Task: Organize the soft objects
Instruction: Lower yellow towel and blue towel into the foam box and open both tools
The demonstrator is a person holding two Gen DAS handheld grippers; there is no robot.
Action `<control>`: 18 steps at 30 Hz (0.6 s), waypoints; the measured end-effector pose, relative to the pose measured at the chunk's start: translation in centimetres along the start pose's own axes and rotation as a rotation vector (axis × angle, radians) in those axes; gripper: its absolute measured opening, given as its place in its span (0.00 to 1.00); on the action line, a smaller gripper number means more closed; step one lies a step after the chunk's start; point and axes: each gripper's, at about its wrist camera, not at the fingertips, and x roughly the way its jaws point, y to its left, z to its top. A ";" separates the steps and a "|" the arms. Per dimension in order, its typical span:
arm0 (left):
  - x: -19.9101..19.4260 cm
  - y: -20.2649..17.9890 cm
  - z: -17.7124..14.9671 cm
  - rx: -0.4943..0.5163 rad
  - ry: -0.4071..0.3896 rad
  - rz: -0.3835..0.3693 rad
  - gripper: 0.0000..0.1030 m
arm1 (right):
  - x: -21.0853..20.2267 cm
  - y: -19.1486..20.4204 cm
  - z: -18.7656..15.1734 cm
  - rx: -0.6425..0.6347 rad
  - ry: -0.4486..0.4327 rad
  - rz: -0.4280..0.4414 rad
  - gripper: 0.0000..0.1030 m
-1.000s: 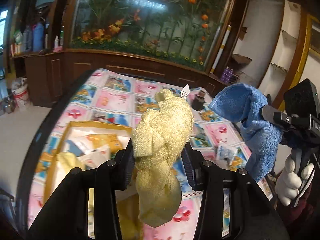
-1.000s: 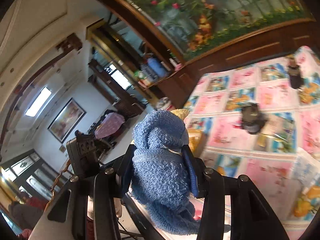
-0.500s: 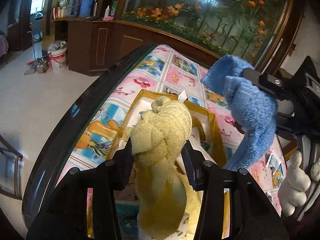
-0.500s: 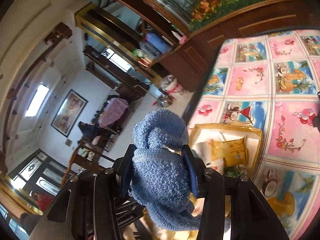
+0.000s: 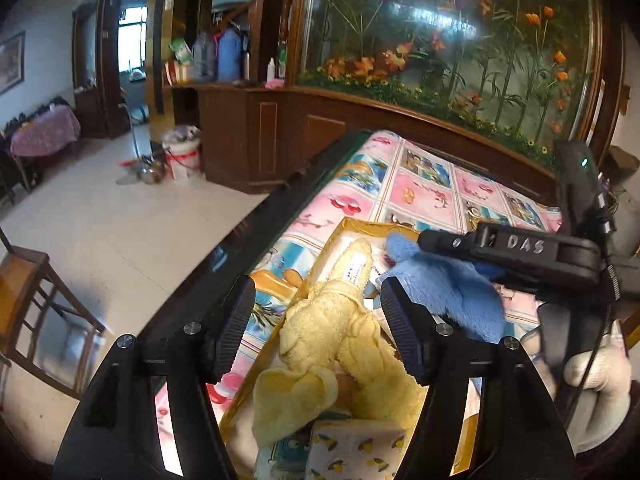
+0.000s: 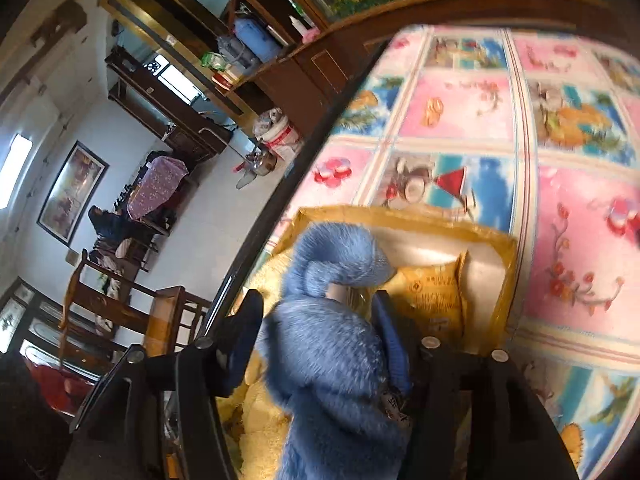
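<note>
Left wrist view: the left gripper (image 5: 316, 320) is opening its jaws, and the yellow towel (image 5: 340, 344) lies loose between them, down in the yellow box (image 5: 344, 226) on the picture tablecloth (image 5: 420, 188). Next comes the blue towel (image 5: 452, 284). The right gripper (image 6: 316, 332) is opening too; the blue towel still touches its right pad.

Yellow towel (image 5: 340, 332) and blue towel (image 6: 332, 344) filling the near part of the gold box (image 6: 404, 218), a yellow packet (image 6: 434, 296) crowding its right corner, right gripper (image 5: 432, 256) reaching across over the box — patterned tablecloth (image 6: 576, 208) beyond lying open.
</note>
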 end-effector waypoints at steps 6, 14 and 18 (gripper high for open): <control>-2.4 -1.3 -0.3 0.042 -0.057 0.046 0.64 | -4.3 1.2 -0.2 -0.054 -0.097 0.017 0.60; -4.9 -3.5 -1.0 0.092 -0.085 0.064 0.64 | -8.9 0.1 -1.9 -0.061 -0.158 0.008 0.60; -5.9 -5.2 -1.5 0.120 -0.087 0.059 0.64 | -11.0 -1.9 -2.9 -0.026 -0.190 -0.011 0.60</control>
